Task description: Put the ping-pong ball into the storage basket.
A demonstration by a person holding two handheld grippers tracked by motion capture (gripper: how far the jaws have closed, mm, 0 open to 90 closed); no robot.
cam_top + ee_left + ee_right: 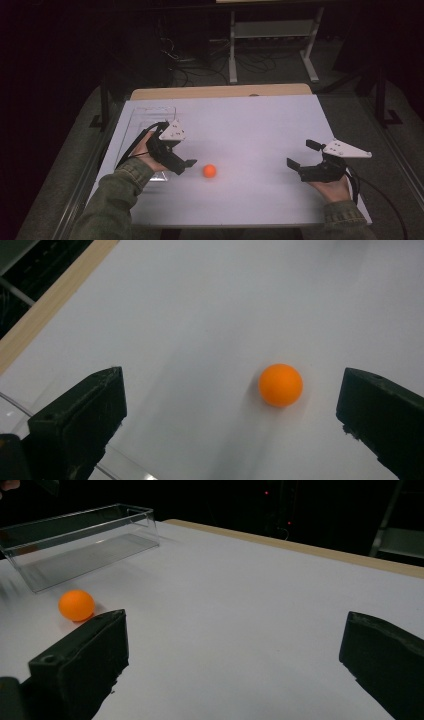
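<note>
I see the small orange ball (210, 171) lying on the white desk (250, 125), just beside my left tool (187, 164), whose jaws stand wide apart with nothing between them but the ball ahead, nearer the right-hand jaw in the left gripper view and touching neither. My right tool (300, 154) hovers well apart on the other side, jaws also spread and empty. A clear rectangular plastic box (145, 112) sits on the desk behind my left hand (147, 152).
</note>
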